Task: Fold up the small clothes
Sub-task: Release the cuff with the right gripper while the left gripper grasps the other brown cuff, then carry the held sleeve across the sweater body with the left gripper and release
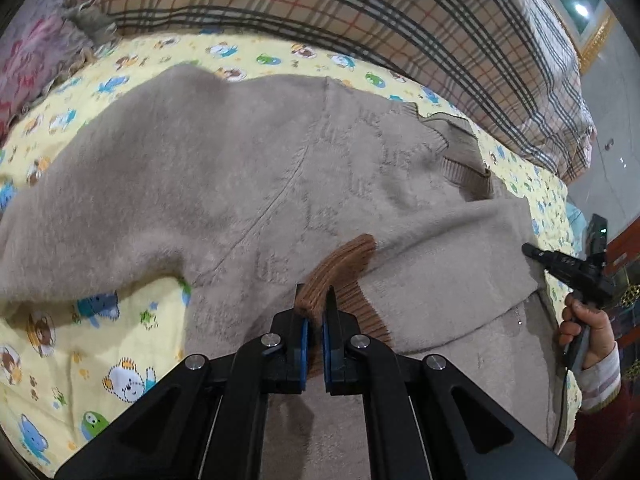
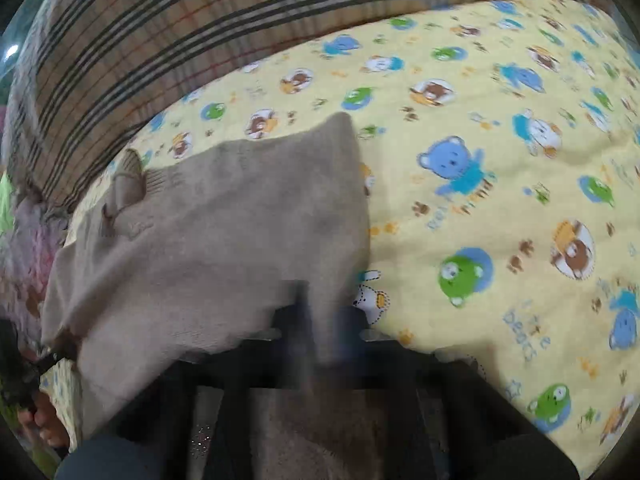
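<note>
Left tongs (image 1: 315,300) clenched on brown cuff (image 1: 340,268) of beige sweater (image 1: 200,168). Right tongs (image 2: 320,320) blurred; sweater fabric (image 2: 208,240) runs between them, grip state unclear. Sweater spread on yellow bear-print sheet (image 2: 480,160), plaid blanket (image 1: 320,8) behind.

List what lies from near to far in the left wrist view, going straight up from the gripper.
Left gripper shut on the brown ribbed cuff → fuzzy beige knitted sweater → yellow quilt with cartoon bears → tan plaid blanket.
</note>
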`<state>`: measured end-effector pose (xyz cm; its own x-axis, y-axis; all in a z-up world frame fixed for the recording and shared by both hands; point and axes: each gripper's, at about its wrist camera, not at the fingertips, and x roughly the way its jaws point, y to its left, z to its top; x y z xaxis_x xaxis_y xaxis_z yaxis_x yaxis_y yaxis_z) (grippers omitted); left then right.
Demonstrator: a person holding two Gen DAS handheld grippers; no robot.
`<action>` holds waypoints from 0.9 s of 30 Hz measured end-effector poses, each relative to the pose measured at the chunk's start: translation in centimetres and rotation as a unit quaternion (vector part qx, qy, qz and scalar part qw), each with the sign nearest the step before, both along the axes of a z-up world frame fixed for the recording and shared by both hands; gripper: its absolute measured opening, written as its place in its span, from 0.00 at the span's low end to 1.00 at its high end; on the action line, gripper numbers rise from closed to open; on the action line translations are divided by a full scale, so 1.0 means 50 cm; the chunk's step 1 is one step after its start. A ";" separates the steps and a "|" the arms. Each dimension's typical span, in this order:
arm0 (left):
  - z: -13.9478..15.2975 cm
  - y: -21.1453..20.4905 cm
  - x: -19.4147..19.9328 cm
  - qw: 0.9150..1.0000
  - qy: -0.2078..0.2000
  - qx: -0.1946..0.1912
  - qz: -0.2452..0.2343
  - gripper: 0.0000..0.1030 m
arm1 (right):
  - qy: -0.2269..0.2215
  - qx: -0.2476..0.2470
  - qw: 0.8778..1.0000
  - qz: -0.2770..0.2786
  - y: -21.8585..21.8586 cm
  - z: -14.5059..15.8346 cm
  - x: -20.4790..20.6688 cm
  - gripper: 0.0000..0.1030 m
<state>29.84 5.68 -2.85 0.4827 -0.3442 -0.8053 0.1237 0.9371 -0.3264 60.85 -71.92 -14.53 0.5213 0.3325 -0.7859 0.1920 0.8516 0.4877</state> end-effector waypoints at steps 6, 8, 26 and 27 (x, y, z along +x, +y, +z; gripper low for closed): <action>-0.014 -0.035 0.025 0.999 0.012 0.035 -0.011 0.03 | -0.029 -0.020 0.999 -0.039 -0.028 0.036 -0.038 0.08; -0.036 -0.034 0.029 0.998 0.024 0.054 0.002 0.04 | 0.002 -0.013 1.000 -0.028 -0.017 0.007 -0.031 0.11; 0.021 0.270 -0.166 0.983 -0.007 0.017 0.182 0.45 | -0.080 0.074 0.993 0.040 0.183 0.078 -0.245 0.49; 0.027 0.304 -0.167 0.980 -0.010 0.014 0.196 0.45 | -0.079 0.075 0.993 0.045 0.195 0.077 -0.258 0.49</action>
<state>21.50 20.91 -1.50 0.5891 -0.1073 -0.8009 -0.2425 0.9220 -0.3018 47.93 -62.16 -10.65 0.5963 0.4916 -0.6346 0.0289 0.7769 0.6290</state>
